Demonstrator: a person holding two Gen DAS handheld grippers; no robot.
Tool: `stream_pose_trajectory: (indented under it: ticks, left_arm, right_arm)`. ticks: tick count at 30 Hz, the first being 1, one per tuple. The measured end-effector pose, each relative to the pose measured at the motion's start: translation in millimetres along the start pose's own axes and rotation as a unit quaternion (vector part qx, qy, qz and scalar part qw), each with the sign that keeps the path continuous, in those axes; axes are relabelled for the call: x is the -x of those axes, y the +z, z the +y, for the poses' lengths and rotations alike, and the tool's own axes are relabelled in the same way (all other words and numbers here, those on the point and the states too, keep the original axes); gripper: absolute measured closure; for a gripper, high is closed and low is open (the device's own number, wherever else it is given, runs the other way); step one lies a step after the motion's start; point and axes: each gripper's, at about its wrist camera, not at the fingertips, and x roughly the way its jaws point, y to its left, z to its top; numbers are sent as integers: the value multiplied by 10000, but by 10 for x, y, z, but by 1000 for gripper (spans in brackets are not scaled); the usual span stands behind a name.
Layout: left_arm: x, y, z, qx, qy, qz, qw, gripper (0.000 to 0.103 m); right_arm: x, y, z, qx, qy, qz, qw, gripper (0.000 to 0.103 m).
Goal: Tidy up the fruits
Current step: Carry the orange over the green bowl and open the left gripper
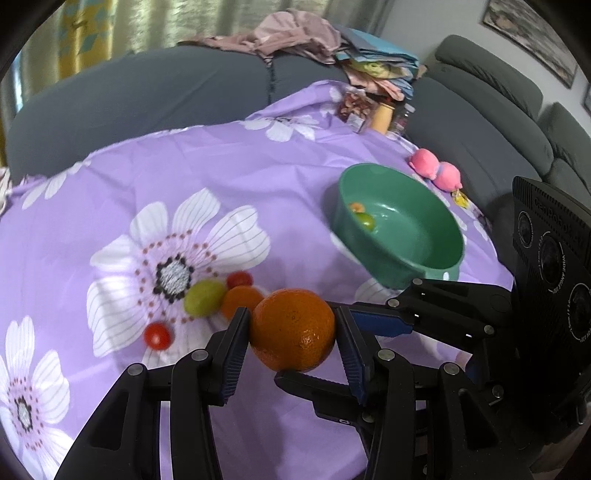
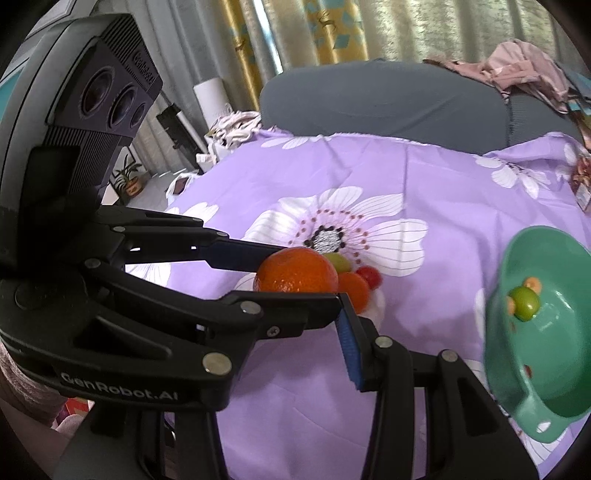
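My left gripper [image 1: 293,334] is shut on a large orange [image 1: 293,329] and holds it above the purple flowered cloth [image 1: 240,155]. The orange also shows in the right wrist view [image 2: 297,271], between the left gripper's fingers. Behind it on the cloth lie a green grape [image 1: 205,297], a small orange [image 1: 240,300] and two cherry tomatoes [image 1: 158,335] [image 1: 240,278]. A green bowl [image 1: 439,254] to the right is tilted and holds a green grape [image 1: 365,220]. My right gripper [image 1: 380,321] reaches in from the right; only its right finger [image 2: 351,350] shows in its own view, with nothing seen between its jaws.
Two pink plush toys [image 1: 437,170] lie behind the bowl. A jar [image 1: 382,116] and a snack packet [image 1: 354,107] stand at the cloth's far edge. A grey sofa [image 1: 147,96] with piled clothes [image 1: 295,33] surrounds the table.
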Motion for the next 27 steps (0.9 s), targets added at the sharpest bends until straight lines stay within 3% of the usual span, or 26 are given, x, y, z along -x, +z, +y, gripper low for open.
stream_pose_trajectory:
  ticks: [27]
  left_arm:
    - [-657, 669, -1002, -1125, -590, 243, 9916, 56]
  right_arm:
    - [670, -250, -1023, -1011, -856, -666, 9890, 58]
